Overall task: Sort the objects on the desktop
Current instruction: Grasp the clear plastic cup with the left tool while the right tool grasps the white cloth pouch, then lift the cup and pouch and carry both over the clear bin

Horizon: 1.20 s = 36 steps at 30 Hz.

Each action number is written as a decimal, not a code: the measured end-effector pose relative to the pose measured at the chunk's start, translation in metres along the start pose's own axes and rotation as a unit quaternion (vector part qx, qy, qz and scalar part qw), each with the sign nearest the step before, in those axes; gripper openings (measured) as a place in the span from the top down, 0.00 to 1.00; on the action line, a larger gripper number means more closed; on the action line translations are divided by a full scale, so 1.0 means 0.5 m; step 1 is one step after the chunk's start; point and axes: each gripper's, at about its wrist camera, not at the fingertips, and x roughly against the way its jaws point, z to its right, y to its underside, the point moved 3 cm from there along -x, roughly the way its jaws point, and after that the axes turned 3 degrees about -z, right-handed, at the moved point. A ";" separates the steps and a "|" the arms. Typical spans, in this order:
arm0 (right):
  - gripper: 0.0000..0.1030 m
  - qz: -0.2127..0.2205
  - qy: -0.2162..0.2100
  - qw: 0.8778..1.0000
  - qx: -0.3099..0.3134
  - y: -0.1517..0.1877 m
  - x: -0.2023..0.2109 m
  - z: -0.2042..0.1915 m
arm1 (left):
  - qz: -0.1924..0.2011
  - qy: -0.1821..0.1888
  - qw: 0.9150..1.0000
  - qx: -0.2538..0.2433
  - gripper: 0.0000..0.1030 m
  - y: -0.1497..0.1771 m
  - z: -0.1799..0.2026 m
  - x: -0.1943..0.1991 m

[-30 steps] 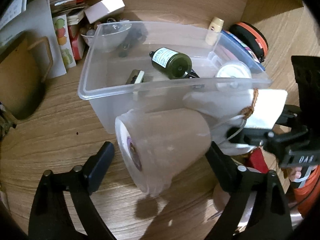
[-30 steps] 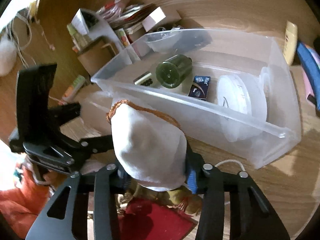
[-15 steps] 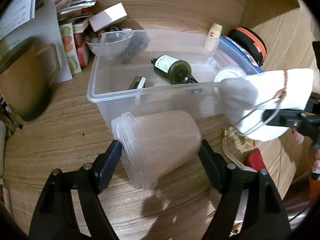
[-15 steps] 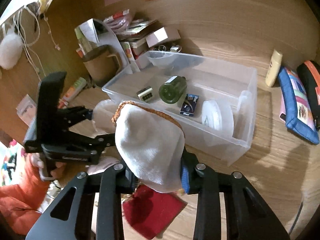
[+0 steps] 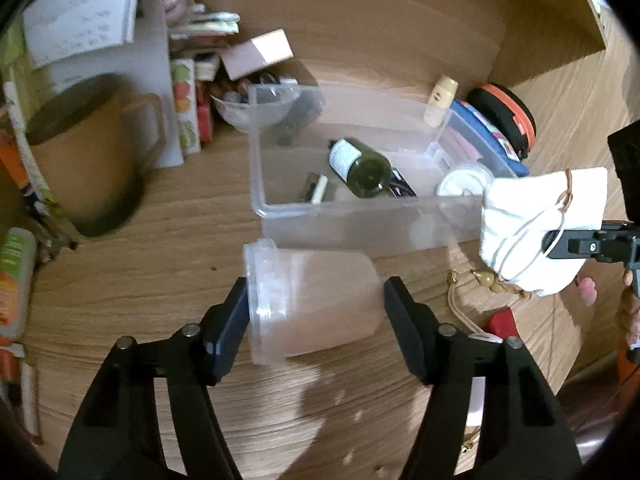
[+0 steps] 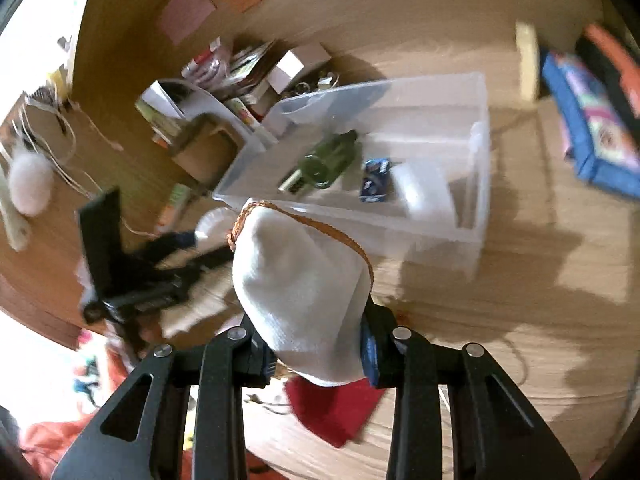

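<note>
Left gripper [image 5: 316,312] fingers closing around clear plastic tub [image 5: 308,300], lying on its side on bench [image 5: 160,240], long axis spanning finger to finger. Right gripper [image 6: 316,346] clamped on white drawstring pouch [image 6: 300,292], near clear storage bin [image 6: 400,200].

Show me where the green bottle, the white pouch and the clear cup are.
green bottle [image 5: 362,166], left wrist view, on its body.
white pouch [image 6: 300,300], right wrist view, on its cloth front.
clear cup [image 5: 320,304], left wrist view, on its side wall.

Bottle [image 5: 360,166] inside bin [image 5: 340,222]; cup [image 5: 308,300] on its side before it, mug [image 5: 80,152] left.
</note>
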 end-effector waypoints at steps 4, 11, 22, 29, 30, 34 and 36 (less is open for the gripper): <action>0.71 0.005 0.072 0.996 0.055 -0.005 0.027 -0.020 | 0.011 -0.003 1.000 -0.004 0.52 -0.011 -0.011 0.022; 0.71 0.000 0.219 0.960 0.177 -0.005 0.036 -0.061 | 0.001 0.001 1.000 -0.016 0.48 0.008 -0.019 0.027; 0.71 -0.013 0.289 0.928 0.233 -0.010 0.011 -0.075 | -0.025 0.010 0.999 -0.029 0.29 0.048 0.000 -0.008; 0.71 0.022 0.136 0.988 0.066 -0.031 0.032 -0.020 | -0.019 0.007 1.000 -0.013 0.28 0.054 -0.007 -0.010; 0.71 0.027 0.103 0.994 0.036 -0.034 0.031 -0.007 | -0.017 0.004 1.000 -0.013 0.29 0.056 -0.006 -0.009; 0.71 0.038 0.011 0.998 -0.055 -0.034 0.009 0.026 | -0.012 -0.013 1.000 -0.019 0.30 0.064 -0.002 -0.003; 0.71 0.045 -0.029 0.994 -0.093 -0.035 -0.002 0.041 | -0.010 -0.016 1.000 -0.017 0.30 0.068 -0.006 0.000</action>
